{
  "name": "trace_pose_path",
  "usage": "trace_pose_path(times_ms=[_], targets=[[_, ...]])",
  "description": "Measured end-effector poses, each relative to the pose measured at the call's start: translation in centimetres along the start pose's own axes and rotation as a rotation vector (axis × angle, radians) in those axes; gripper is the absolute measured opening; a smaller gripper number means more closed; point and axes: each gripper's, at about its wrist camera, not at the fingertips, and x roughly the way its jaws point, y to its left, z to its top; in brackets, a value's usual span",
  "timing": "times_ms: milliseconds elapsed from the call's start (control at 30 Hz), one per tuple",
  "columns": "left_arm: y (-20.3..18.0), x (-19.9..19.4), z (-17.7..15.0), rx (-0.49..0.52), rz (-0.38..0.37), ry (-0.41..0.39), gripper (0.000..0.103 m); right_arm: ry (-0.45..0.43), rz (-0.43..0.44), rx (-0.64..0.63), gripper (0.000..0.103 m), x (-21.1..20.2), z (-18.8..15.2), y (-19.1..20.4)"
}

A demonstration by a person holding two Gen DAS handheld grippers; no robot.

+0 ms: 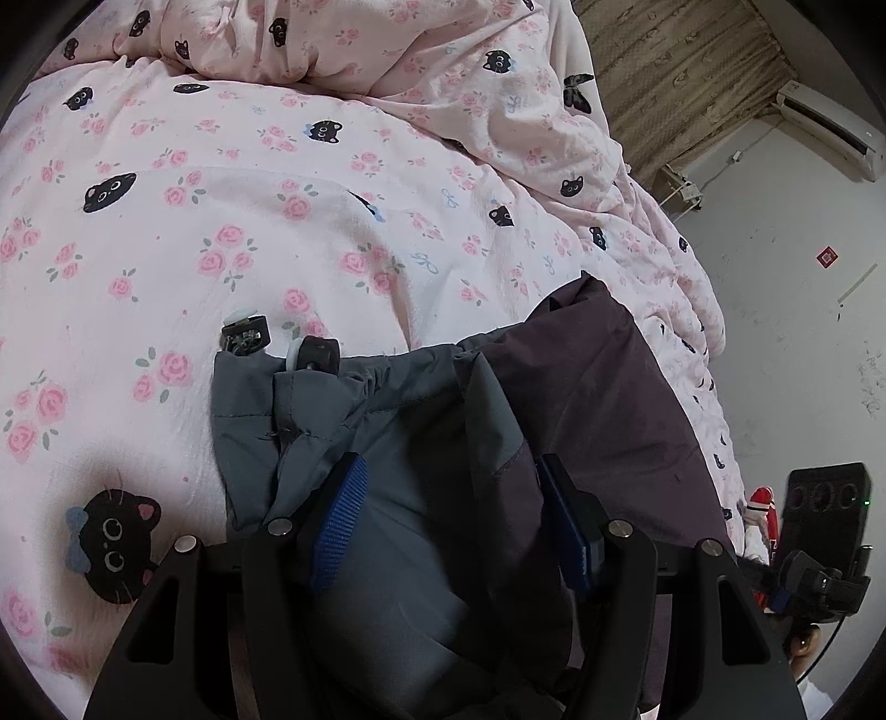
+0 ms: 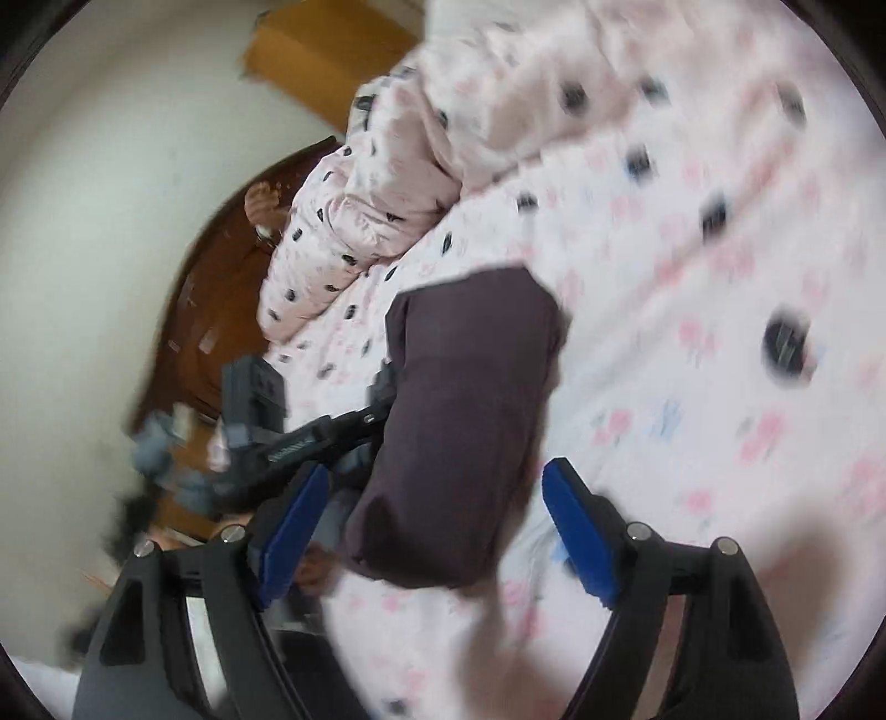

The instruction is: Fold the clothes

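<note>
A grey and dark purple garment lies folded on the pink bed cover, with two cord toggles at its far edge. My left gripper is open, its blue pads wide apart on either side of the bunched fabric. In the blurred right wrist view the garment is a dark purple bundle. My right gripper stands open over its near end, and the left pad is off the bed's edge. The left gripper touches the bundle's left side. The right gripper's body shows at the far right.
A rumpled pink duvet is heaped at the back of the bed; it appears as a duvet roll near the brown headboard. A wall air conditioner hangs at the right. A cardboard box sits beyond the bed.
</note>
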Motion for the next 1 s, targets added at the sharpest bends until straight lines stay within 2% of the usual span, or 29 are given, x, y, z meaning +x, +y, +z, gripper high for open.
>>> trace_pose_path(times_ms=[133, 300, 400, 467, 567, 733, 800, 1000], targets=[[0.2, 0.0, 0.0, -0.005, -0.01, -0.001, 0.059, 0.051, 0.08, 0.095, 0.081, 2.1, -0.4, -0.9], [0.5, 0.0, 0.0, -0.009, -0.023, -0.002, 0.059, 0.072, 0.067, 0.134, 0.08, 4.4, -0.5, -1.2], [0.8, -0.1, 0.0, -0.016, -0.032, -0.002, 0.059, 0.083, 0.041, 0.123, 0.069, 5.3, -0.3, -1.1], [0.8, -0.2, 0.1, -0.016, -0.037, -0.005, 0.059, 0.087, 0.03, 0.116, 0.057, 5.4, -0.4, -1.3], [0.5, -1.0, 0.1, -0.012, -0.038, -0.015, 0.059, 0.077, 0.022, 0.1, 0.049, 5.2, -0.7, -1.6], [-0.2, -4.9, -0.7, -0.039, -0.005, -0.08, 0.061, 0.029, 0.075, 0.111, 0.048, 4.8, -1.5, -2.9], [-0.2, -5.1, -1.2, -0.052, 0.005, -0.062, 0.069, 0.017, 0.097, 0.111, 0.047, 4.8, -1.7, -3.3], [-0.2, -5.7, -2.7, -0.09, 0.033, -0.007, 0.069, 0.013, 0.115, 0.103, 0.047, 4.9, -1.5, -3.5]])
